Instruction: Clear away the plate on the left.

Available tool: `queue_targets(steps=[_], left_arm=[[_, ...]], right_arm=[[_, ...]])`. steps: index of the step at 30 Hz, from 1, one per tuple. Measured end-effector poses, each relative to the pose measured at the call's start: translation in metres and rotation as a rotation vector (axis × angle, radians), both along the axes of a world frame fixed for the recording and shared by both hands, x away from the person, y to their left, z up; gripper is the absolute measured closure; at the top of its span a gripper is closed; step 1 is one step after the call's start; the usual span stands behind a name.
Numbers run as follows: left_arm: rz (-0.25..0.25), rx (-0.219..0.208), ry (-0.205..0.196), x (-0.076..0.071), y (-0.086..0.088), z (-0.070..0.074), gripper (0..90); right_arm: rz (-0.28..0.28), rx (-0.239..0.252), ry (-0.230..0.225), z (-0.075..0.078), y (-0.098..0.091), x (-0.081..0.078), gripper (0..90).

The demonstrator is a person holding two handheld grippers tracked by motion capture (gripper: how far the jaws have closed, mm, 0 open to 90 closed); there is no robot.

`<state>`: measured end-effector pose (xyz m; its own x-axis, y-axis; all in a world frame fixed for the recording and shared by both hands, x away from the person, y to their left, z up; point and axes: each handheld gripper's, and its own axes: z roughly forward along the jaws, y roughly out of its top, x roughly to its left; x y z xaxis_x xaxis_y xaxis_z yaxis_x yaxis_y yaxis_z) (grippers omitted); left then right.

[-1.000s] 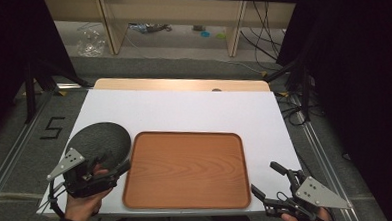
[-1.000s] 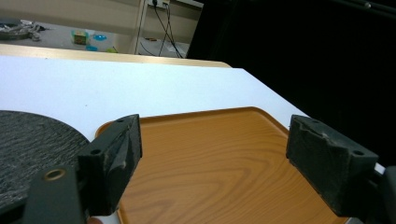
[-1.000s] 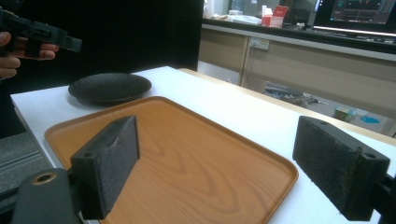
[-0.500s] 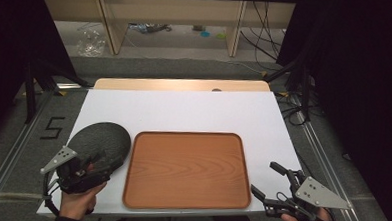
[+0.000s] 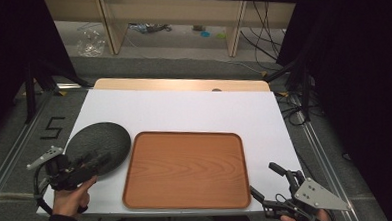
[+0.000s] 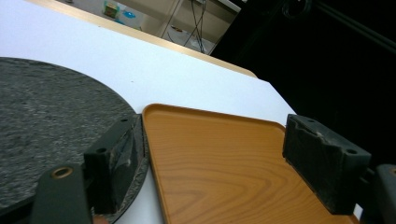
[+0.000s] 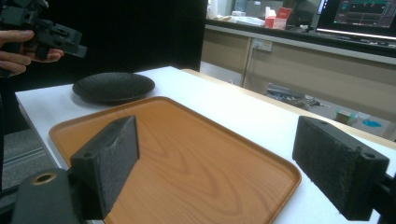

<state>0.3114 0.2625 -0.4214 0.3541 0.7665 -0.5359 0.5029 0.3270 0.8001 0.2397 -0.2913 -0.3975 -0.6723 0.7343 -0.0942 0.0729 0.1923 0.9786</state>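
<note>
Both hand-held grippers (image 5: 93,162) (image 5: 268,186) wide open.

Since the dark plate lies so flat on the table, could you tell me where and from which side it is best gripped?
Grip the dark plate at its thin rim on the near-left edge, coming in low from the person's side with the left tongs. It is a shallow disc, so only the rim offers a pinch, and the wooden tray crowds its right edge.

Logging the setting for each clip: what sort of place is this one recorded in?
Probably a lab or workshop data-collection station, not a home: a white-topped table ringed by black curtains, loose cables on the floor beyond, and a lit monitor on a counter behind.
</note>
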Motion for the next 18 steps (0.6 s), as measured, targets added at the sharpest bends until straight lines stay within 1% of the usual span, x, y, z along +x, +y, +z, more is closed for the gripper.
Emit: queue_targets(steps=[1,5,7,8,9,11,12,16,18], left_arm=[[0.008,-0.002,0.01,0.001,0.002,-0.001,20.7],[0.052,-0.041,0.058,0.004,0.013,-0.005,21.3],[0.069,-0.071,0.07,0.004,0.02,-0.008,22.3],[0.069,-0.08,0.071,0.004,0.022,-0.008,22.3],[0.08,-0.089,0.081,0.005,0.024,-0.009,22.4],[0.088,-0.095,0.09,0.005,0.028,-0.01,22.5],[0.094,-0.105,0.094,0.006,0.029,-0.011,22.5],[0.114,-0.109,0.136,0.009,0.035,-0.013,22.2],[0.119,-0.128,0.148,0.01,0.039,-0.016,22.3]], right_arm=[[0.0,0.0,0.0,0.0,0.0,0.0,15.8],[0.0,0.001,-0.001,0.0,0.0,0.0,15.8],[0.0,0.001,0.0,0.0,0.0,0.0,15.8],[0.004,0.001,0.001,0.0,0.0,0.0,15.8],[0.0,0.002,0.001,0.0,0.0,0.0,15.8],[0.0,-0.001,0.002,0.0,0.0,0.0,15.8],[0.0,-0.002,0.003,0.0,0.0,0.0,15.8],[0.0,-0.001,0.002,0.0,0.0,0.0,15.8],[0.001,-0.002,0.002,0.0,0.0,0.0,15.8]])
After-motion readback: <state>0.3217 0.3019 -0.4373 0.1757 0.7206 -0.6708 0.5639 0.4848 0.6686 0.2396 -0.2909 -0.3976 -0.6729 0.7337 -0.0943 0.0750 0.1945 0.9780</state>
